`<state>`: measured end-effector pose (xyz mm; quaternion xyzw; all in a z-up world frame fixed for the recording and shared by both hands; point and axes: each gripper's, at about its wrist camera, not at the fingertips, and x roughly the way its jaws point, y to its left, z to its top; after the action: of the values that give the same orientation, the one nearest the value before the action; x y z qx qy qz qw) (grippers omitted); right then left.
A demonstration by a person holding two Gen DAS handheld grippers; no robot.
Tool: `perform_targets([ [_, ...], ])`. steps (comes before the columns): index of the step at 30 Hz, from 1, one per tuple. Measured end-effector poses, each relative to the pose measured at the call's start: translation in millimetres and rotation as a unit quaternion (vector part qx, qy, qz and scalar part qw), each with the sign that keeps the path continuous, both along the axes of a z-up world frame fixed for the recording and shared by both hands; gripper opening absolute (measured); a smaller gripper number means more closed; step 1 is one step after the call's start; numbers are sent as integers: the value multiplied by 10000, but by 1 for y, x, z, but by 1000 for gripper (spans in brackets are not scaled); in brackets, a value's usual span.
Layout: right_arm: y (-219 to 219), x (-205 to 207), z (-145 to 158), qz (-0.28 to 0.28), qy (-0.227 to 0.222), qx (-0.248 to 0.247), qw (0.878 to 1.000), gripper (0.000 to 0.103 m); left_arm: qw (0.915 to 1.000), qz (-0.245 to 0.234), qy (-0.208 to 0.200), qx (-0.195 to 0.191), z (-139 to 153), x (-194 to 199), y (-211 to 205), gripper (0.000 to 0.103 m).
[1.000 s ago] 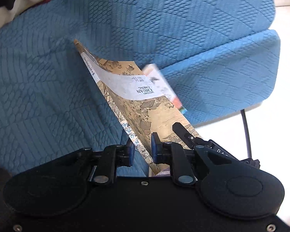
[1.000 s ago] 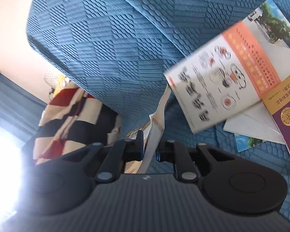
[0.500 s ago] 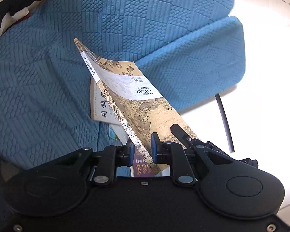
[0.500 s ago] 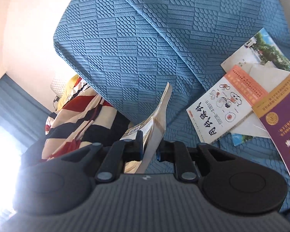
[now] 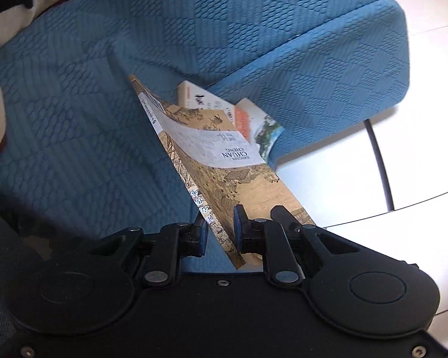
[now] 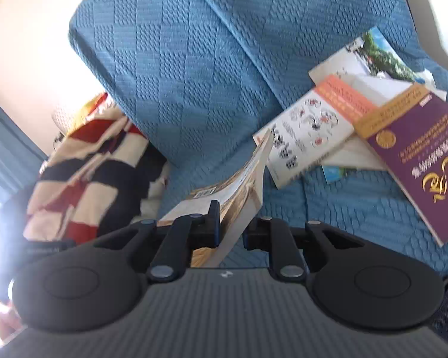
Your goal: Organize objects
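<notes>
A thin tan book [image 5: 224,155] with an old painting and a grey title band on its cover is held edge-up over the blue sofa seat [image 5: 74,134]. My left gripper [image 5: 219,223] is shut on its near corner. In the right wrist view the same book [image 6: 242,191] leans to the right, and my right gripper [image 6: 231,223] is shut on its lower edge. On the seat lies a loose pile: a white book with an orange band [image 6: 313,125], a purple book with gold lettering [image 6: 418,155] and a landscape-photo booklet [image 6: 373,53]. The left wrist view shows part of this pile [image 5: 254,119] behind the held book.
The quilted sofa back [image 6: 194,59] rises behind the seat. A red, black and cream striped blanket [image 6: 83,161] sits at the seat's left end. White tiled floor [image 5: 418,74] and a thin black cable or leg [image 5: 379,164] lie past the sofa's right arm.
Both grippers have carried the tan book sideways over the seat. The book pile has shifted right in the right wrist view, and the held book leans further over.
</notes>
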<state>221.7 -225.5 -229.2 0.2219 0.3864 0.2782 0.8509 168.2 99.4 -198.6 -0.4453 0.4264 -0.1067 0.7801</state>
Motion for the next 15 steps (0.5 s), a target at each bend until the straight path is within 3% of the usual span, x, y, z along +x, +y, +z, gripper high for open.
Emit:
perform_targets([
  [15,24,-25,-50,368,672,-409,9962,20,9899,-82,827,1149,-19,4,-6,14],
])
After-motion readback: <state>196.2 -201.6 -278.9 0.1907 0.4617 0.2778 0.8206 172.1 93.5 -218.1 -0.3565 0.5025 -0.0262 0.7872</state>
